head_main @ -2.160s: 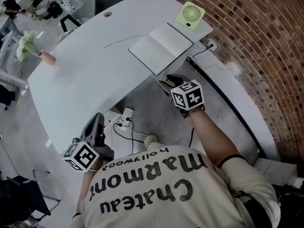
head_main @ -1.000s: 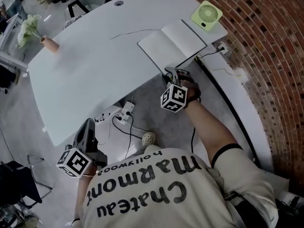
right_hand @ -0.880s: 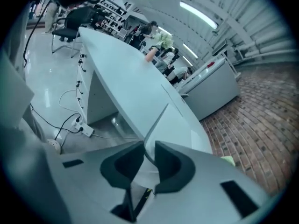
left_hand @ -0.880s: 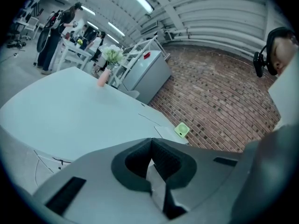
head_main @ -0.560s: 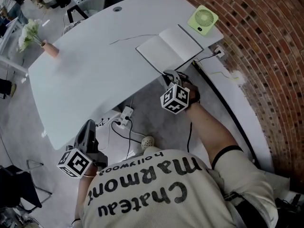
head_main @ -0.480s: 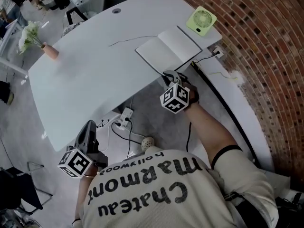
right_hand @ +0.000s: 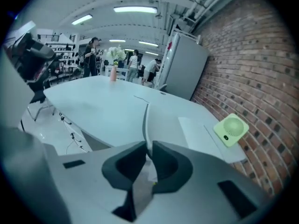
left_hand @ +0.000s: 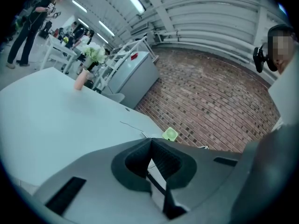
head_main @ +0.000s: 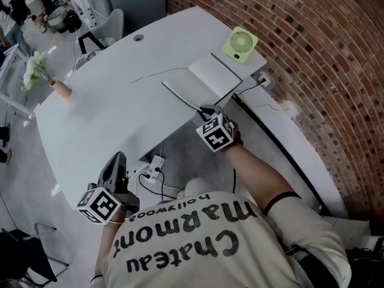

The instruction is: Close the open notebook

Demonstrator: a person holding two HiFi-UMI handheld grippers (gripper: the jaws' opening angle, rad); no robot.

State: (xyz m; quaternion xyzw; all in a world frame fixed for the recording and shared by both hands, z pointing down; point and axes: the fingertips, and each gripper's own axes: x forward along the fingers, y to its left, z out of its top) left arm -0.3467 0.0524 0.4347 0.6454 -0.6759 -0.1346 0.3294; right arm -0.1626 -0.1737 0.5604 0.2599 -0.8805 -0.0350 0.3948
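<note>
At the far left of the white table (head_main: 108,110) stands a small vase with pale flowers (head_main: 57,86); it is well apart from everything else. The left gripper (head_main: 119,158) hangs low at the near side of the table, below its edge; its two jaws are pressed together at the tips and nothing is between them. It points toward the table and is well apart from the notebook (head_main: 211,75).

The notebook lies near the right end of the table, close to the near edge; it is not closed yet. Its right half lies flat on the table. Its left half (right_hand: 145,118) is raised from the surface, and in the right gripper view it stands edge-on, going up from the jaws.

The right gripper (head_main: 206,110) is at the near edge of the table, just at the near corner of the notebook; its jaws have just been closing, and they now pinch the edge of this raised half between them. Just beyond the flat half stands a green fan (head_main: 240,42), at the far right corner of the table; behind it runs a brick wall (head_main: 312,71).
</note>
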